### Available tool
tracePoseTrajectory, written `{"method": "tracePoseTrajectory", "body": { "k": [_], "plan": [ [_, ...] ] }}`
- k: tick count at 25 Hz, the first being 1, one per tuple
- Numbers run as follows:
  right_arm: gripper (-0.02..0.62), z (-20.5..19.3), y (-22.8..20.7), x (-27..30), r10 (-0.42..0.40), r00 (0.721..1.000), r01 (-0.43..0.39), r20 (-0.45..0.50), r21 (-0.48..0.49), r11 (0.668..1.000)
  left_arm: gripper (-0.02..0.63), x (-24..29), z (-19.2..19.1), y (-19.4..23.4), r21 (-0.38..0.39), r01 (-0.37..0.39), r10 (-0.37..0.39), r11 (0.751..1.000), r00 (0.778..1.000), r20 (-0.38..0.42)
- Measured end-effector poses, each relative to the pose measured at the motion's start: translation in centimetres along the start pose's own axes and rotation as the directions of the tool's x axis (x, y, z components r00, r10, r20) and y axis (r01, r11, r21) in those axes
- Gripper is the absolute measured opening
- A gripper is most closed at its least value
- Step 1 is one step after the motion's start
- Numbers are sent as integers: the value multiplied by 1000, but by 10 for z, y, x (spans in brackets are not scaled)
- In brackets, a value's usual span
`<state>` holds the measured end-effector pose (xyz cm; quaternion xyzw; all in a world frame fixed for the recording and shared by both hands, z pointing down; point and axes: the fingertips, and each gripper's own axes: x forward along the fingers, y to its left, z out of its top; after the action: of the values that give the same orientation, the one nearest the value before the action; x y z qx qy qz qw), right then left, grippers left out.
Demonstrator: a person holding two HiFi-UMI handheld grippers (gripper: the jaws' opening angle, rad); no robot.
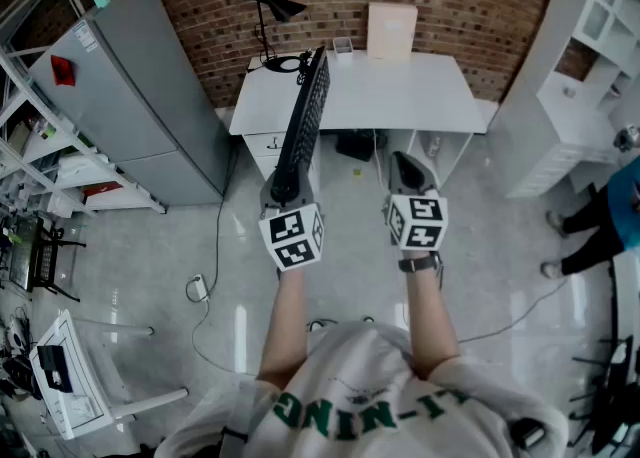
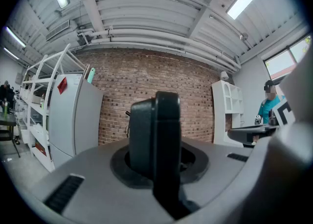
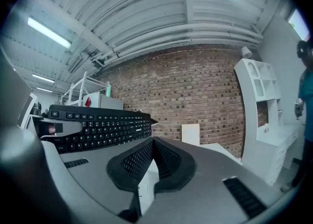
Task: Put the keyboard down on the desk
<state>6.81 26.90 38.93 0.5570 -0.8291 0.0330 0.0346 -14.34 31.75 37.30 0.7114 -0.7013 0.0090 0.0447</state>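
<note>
A black keyboard stands on its long edge in the air, reaching from my left gripper out over the left end of the white desk. That gripper is shut on the keyboard's near end. In the left gripper view the keyboard shows edge-on, wedged between the jaws of the left gripper. My right gripper hovers beside it, in front of the desk, shut and empty. From the right gripper the keyboard's key side is seen at the left.
A black desk lamp and a pale box stand at the desk's back edge. A drawer unit sits under its left end. A grey fridge is at the left, white shelving and a person at the right.
</note>
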Motion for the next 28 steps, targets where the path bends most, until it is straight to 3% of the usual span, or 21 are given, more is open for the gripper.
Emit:
{"method": "tracePoseTrajectory", "body": {
  "k": [14, 19, 28],
  "plan": [
    [2, 3, -29, -10, 31, 999, -31, 18, 10, 999, 67, 0, 4, -32, 11, -29, 29, 1000, 1000, 5],
    [2, -8, -32, -19, 74, 997, -74, -3, -67, 995, 67, 0, -6, -53, 4, -33, 33, 999, 999, -23],
    [2, -27, -57, -7, 66, 997, -66, -41, 21, 998, 67, 26, -21, -71, -9, -35, 34, 999, 997, -63]
  ]
}}
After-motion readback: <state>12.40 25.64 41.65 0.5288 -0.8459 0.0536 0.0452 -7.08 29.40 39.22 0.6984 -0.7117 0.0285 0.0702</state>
